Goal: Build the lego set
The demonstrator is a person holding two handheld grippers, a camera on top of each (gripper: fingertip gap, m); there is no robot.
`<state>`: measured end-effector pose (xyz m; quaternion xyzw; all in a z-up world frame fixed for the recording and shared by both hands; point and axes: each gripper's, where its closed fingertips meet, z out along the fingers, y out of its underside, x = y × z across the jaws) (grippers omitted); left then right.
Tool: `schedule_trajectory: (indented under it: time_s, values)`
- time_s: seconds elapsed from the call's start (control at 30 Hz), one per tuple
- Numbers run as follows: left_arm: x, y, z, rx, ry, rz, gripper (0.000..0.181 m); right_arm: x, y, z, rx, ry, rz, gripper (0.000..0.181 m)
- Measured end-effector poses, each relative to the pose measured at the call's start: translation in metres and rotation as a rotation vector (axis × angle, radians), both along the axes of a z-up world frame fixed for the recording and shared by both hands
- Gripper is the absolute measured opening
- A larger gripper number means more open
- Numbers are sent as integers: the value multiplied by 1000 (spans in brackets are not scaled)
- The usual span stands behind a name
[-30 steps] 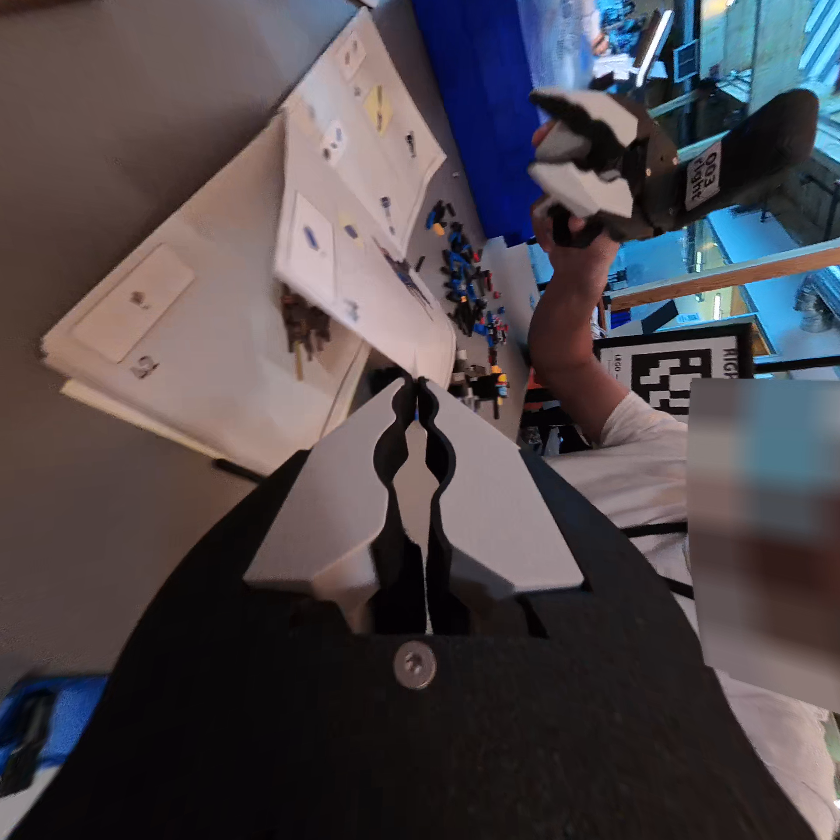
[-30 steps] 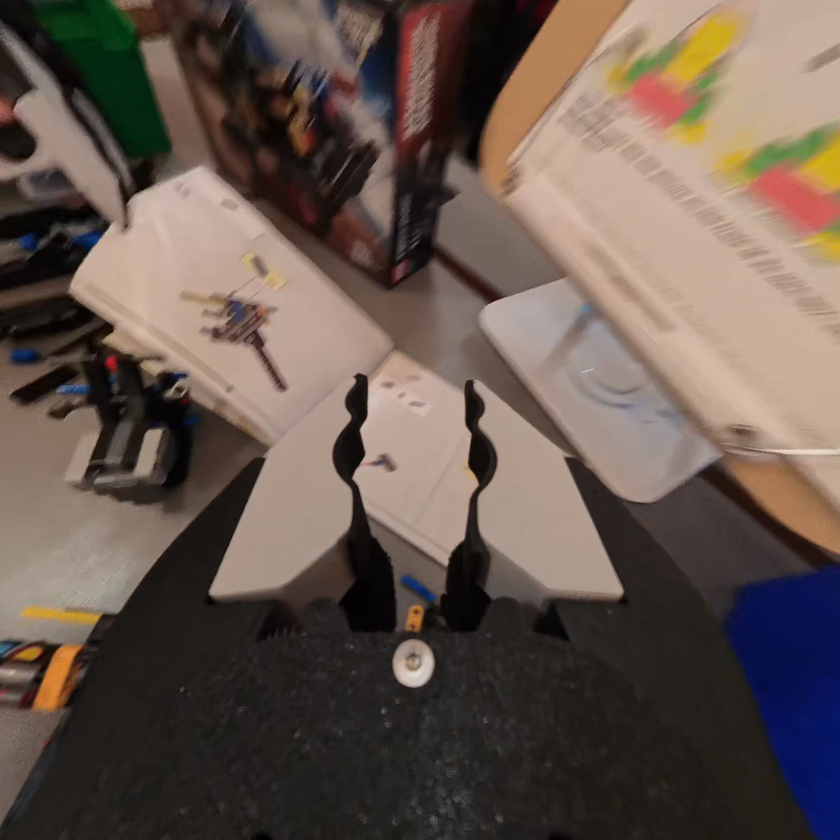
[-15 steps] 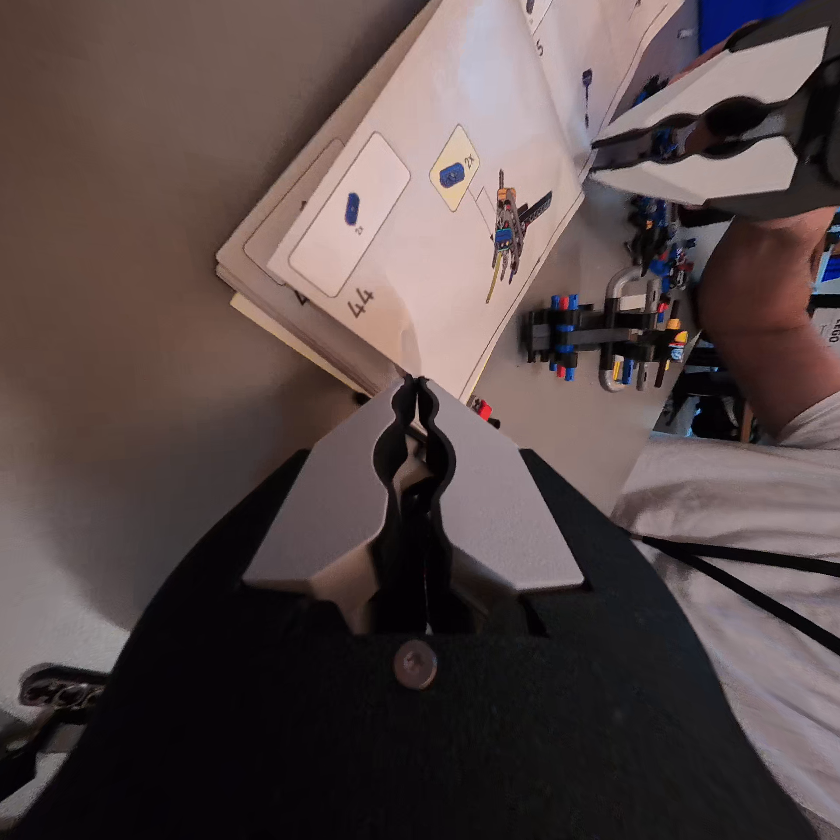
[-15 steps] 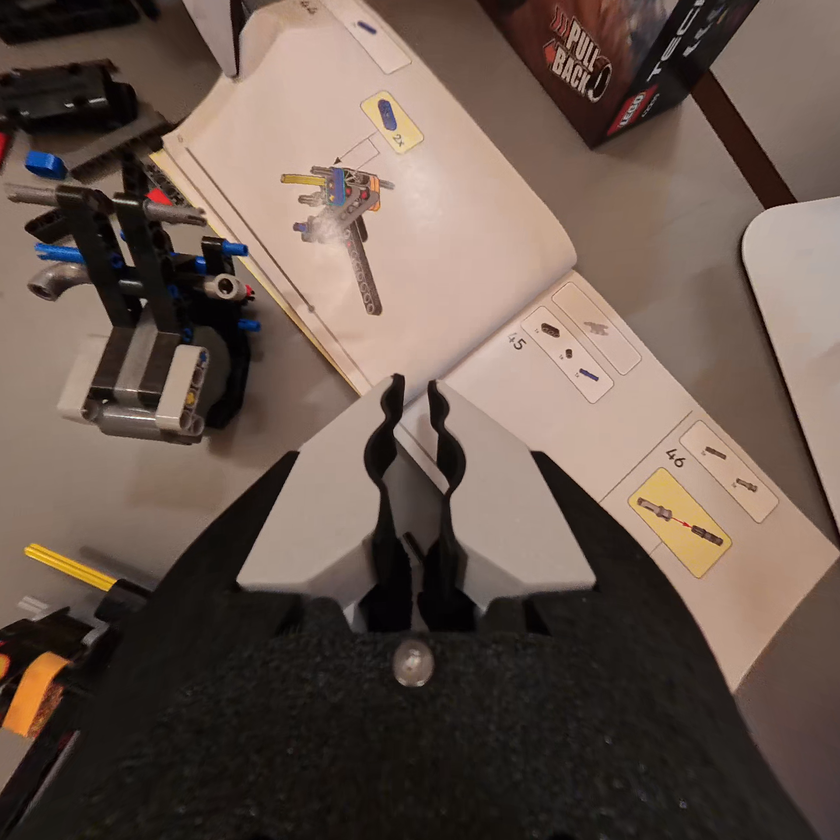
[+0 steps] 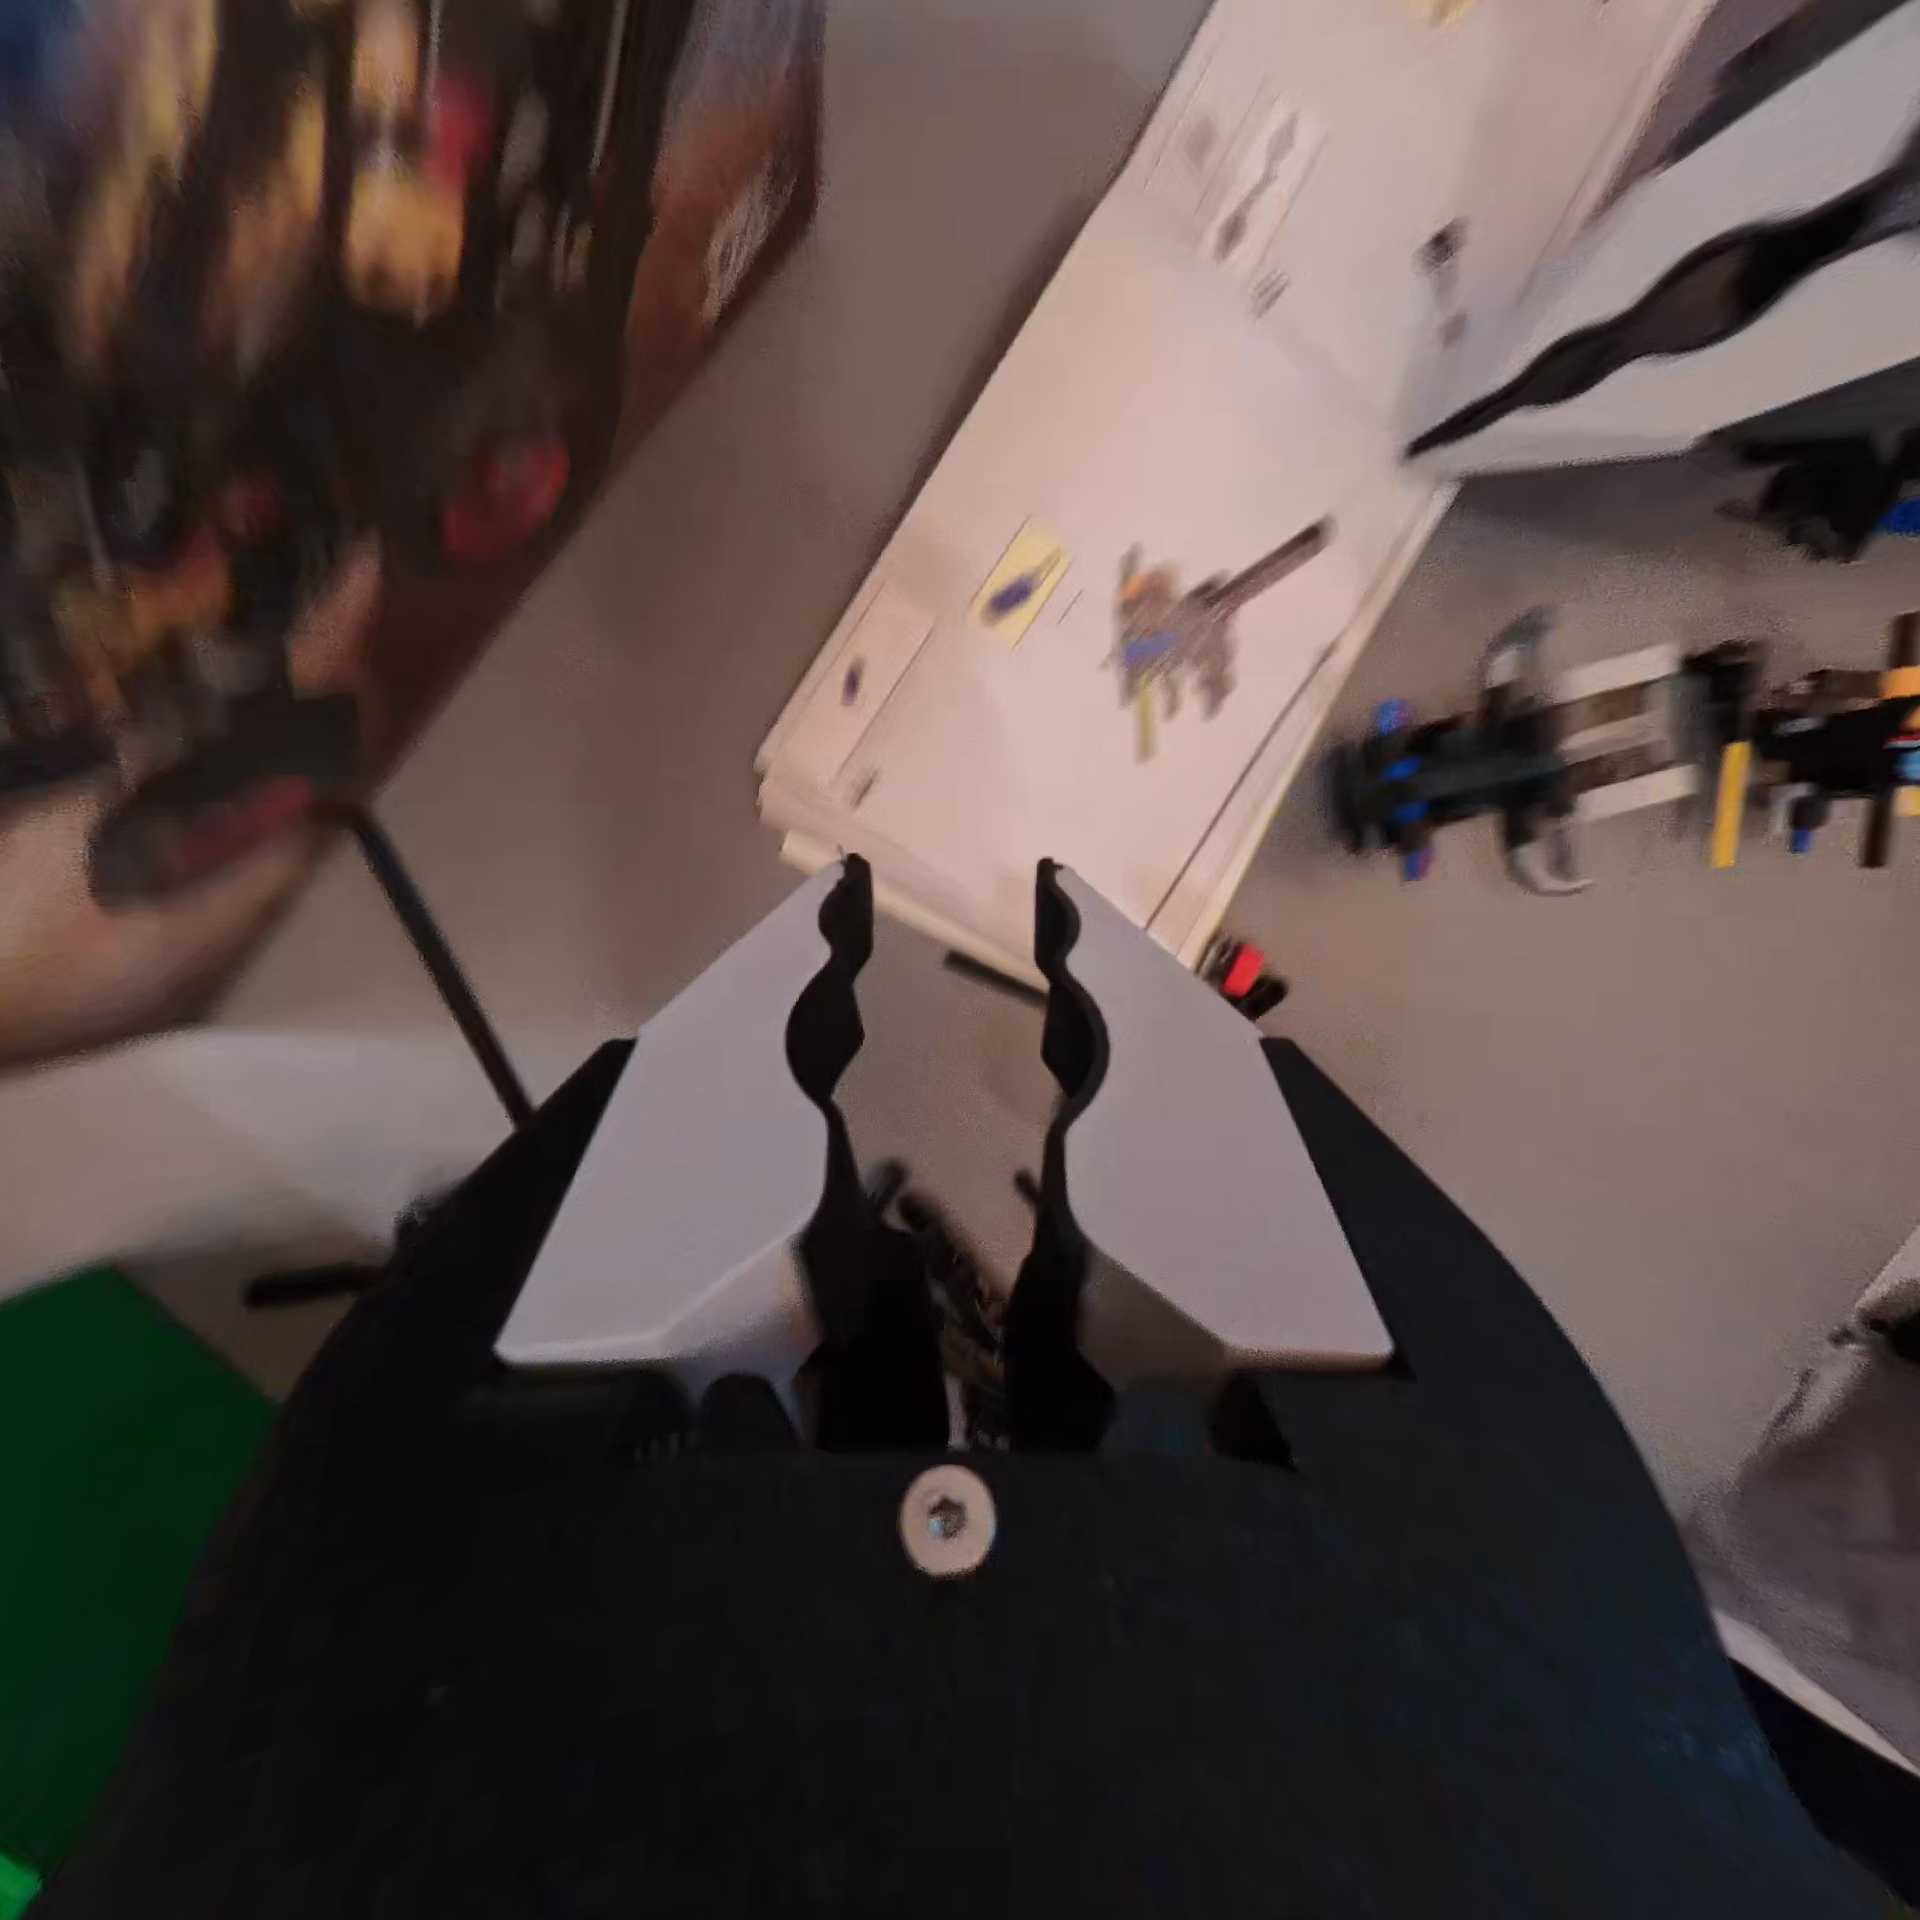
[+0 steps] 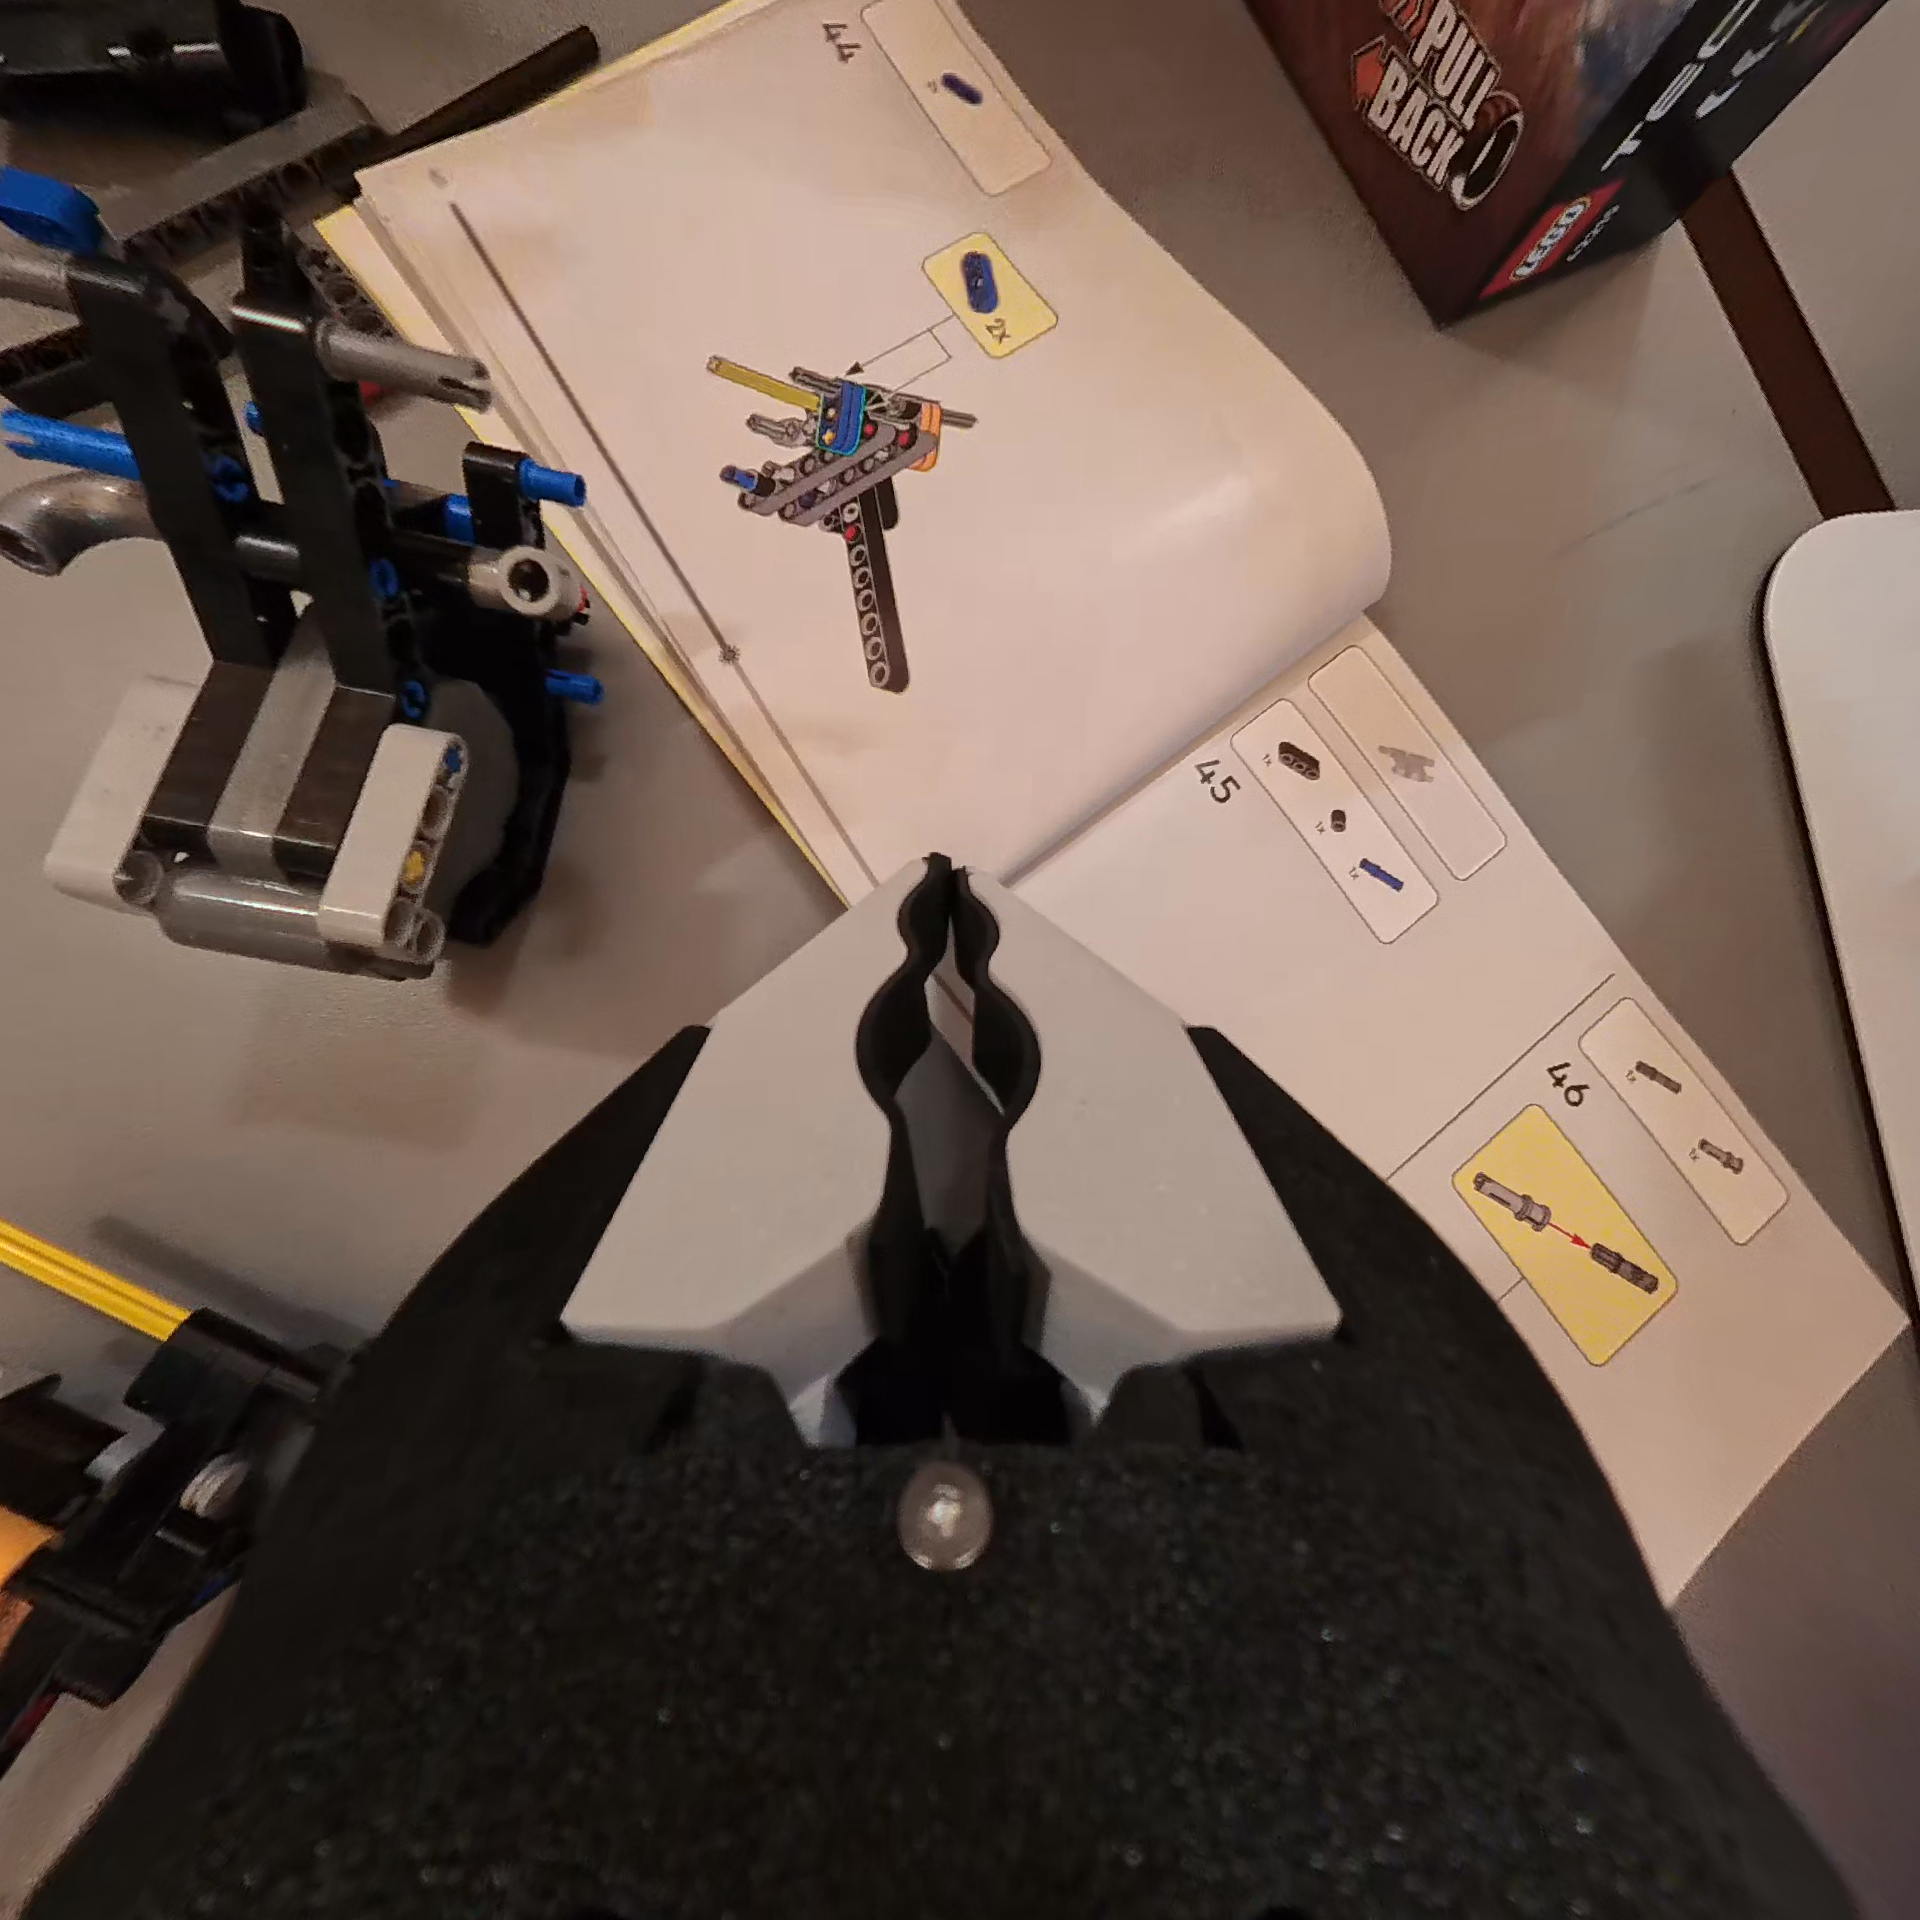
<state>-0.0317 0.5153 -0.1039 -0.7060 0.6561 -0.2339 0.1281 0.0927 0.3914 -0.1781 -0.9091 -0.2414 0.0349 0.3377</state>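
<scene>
The open instruction booklet [image 6: 1039, 582] lies on the grey table, one page curled up. My right gripper [image 6: 945, 871] is shut with its tips pinched on the lower edge of that curled page. A partly built black, grey and blue lego assembly [image 6: 291, 644] stands left of the booklet. In the blurred left wrist view my left gripper [image 5: 948, 873] is open and empty, just short of the booklet's [image 5: 1091, 644] near corner. The assembly [image 5: 1621, 769] lies to its right, and the right gripper [image 5: 1714, 281] shows at the top right.
The lego box [image 6: 1507, 135] stands beyond the booklet; it also shows in the left wrist view [image 5: 312, 364]. A white tray [image 6: 1849, 790] is on the right. A yellow axle [image 6: 94, 1288] and another sub-assembly [image 6: 114, 1455] lie at the near left. A small red piece [image 5: 1242, 977] lies by the booklet's corner.
My right gripper came down to the booklet and closed from open to shut on the page edge. My left gripper opened from shut and swung toward the box side.
</scene>
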Motion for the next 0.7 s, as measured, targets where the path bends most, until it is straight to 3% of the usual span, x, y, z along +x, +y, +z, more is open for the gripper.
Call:
schedule_trajectory:
  time_s: [0.03,0.13,0.23,0.33,0.43,0.53,0.7]
  values:
    - [17,-9,11,31,-47,-52,24,-1,0,0,0,-4,3,0]
    - [79,-31,12,104,-106,-138,12,-4,1,0,4,-22,14,0]
    - [129,-63,-21,11,-69,-252,4,-7,-1,0,12,-20,34,0]
    - [158,-69,-51,12,-37,-293,0,-1,-2,5,30,-15,34,0]
    - [159,-77,-63,-33,-27,-327,0,26,1,11,51,-8,-55,0]
    - [148,-77,-71,-28,-32,-338,0,50,3,0,33,-40,-130,0]
    - [131,-69,-82,2,-27,-354,0,54,3,-7,12,-36,-166,0]
